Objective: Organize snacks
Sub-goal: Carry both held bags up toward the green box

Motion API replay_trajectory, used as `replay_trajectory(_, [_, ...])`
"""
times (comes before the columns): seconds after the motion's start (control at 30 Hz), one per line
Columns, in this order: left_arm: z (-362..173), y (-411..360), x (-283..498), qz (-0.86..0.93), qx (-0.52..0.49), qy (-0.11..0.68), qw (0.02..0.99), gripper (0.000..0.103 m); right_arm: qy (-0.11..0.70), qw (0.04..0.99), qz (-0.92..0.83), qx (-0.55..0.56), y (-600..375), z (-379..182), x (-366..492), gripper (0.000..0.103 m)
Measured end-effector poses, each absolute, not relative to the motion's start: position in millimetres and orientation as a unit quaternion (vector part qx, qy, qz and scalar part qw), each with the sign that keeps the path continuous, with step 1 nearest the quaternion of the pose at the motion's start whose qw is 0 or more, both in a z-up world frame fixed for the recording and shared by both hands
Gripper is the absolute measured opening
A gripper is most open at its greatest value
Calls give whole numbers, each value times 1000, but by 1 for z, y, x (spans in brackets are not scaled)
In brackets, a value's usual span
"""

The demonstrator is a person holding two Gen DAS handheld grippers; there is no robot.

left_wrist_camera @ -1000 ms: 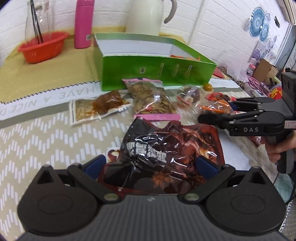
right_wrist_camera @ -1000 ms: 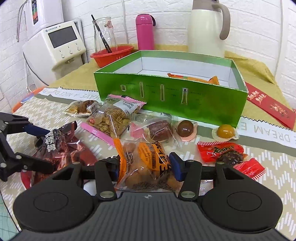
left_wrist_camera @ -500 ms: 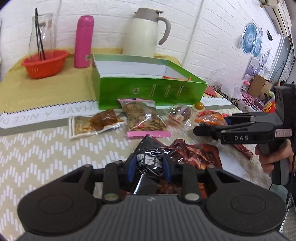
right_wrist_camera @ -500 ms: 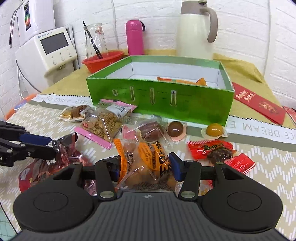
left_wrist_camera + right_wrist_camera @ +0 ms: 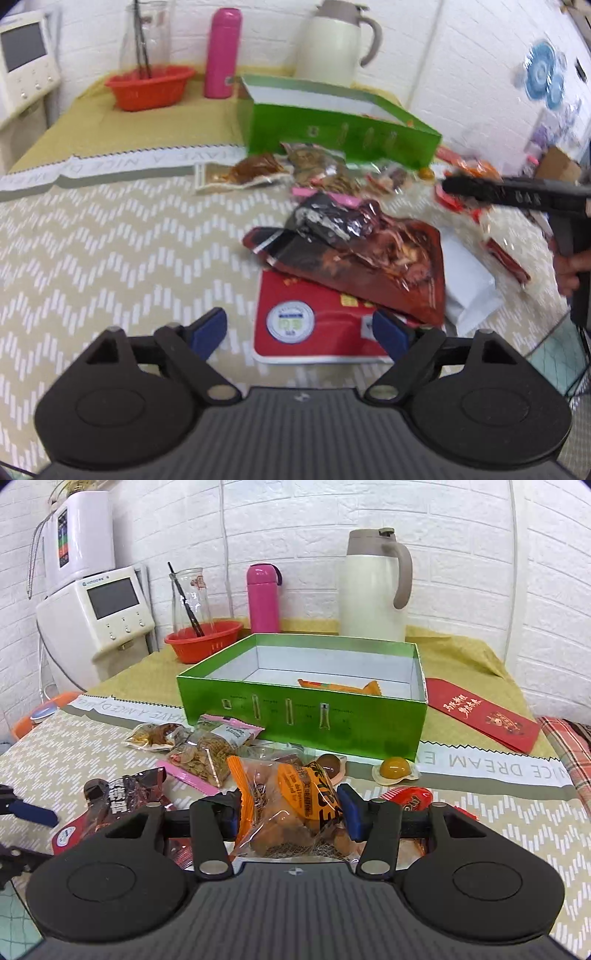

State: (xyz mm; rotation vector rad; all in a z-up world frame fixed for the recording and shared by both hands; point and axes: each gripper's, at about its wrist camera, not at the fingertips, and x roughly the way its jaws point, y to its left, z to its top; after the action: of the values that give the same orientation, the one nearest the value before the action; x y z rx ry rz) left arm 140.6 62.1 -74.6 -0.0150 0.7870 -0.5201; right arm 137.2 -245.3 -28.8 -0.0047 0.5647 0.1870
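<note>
The right gripper (image 5: 286,818) is clamped on an orange snack bag (image 5: 291,805), its blue pads pressing the bag from either side, with the bag's crimped orange edge standing up at about 11 o'clock. The bag's long axis runs away from the camera toward the green box (image 5: 303,709), which sits at 12 o'clock with its open top showing one orange packet (image 5: 340,686) inside.

The left gripper (image 5: 299,332) is spread wide and holds nothing; its blue pads (image 5: 208,330) flank a flat red packet (image 5: 314,325) without touching it. Lying across that packet, at about 1 o'clock from the left gripper, is a dark red foil bag (image 5: 362,254), crumpled, its long axis slanting from 11 o'clock down to 4 o'clock. More snack packs (image 5: 317,166) lie scattered just before the box's front wall on the patterned tablecloth (image 5: 110,251).
</note>
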Motion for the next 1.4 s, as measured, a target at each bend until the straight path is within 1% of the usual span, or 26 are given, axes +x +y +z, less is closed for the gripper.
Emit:
replay_trajectory(0.1, [-73,62,152,-273,-57,379,882,87,279,955,99,-11,-240,-29,135,84])
replay_trajectory(0.13, [-73,61,158,-275,-74,383,879,91,280,955,100,-13,-238,-30,136,84])
replay_trajectory(0.17, [-73,59,165,-276,-94,391,873,100,281,954,99,-15,-236,-31,138,84])
replay_trajectory(0.2, [-75,59,172,-276,-113,397,868,102,283,954,99,-17,-234,-32,140,84])
replay_trajectory(0.27, [-75,54,179,-283,-134,395,864,102,287,952,101,-20,-229,-36,144,84])
replay_trajectory(0.43, [-73,34,191,-275,-135,384,871,102,304,943,125,-61,-207,-49,150,84])
replay_trajectory(0.5, [-71,25,190,-296,-130,360,875,97,312,940,125,-64,-202,-52,151,84])
replay_trajectory(0.53, [-69,18,189,-306,-118,350,877,78,314,939,123,-61,-202,-53,152,84])
replay_trajectory(0.57, [-69,9,187,-307,-97,349,880,50,314,941,112,-62,-202,-53,152,83])
replay_trajectory(0.6, [-70,0,186,-295,-68,351,886,46,312,942,104,-64,-204,-52,153,83])
replay_trajectory(0.77, [-76,-4,191,-347,-92,358,862,44,315,945,63,-60,-222,-48,156,83])
replay_trajectory(1.0, [-75,-1,179,-348,-101,341,867,43,306,950,53,-39,-234,-43,147,83])
replay_trajectory(1.2, [-50,14,175,-337,-124,317,878,43,285,955,56,-61,-229,-23,140,83])
replay_trajectory(1.4, [-13,19,173,-266,-71,261,925,43,258,961,61,-73,-223,-2,129,83])
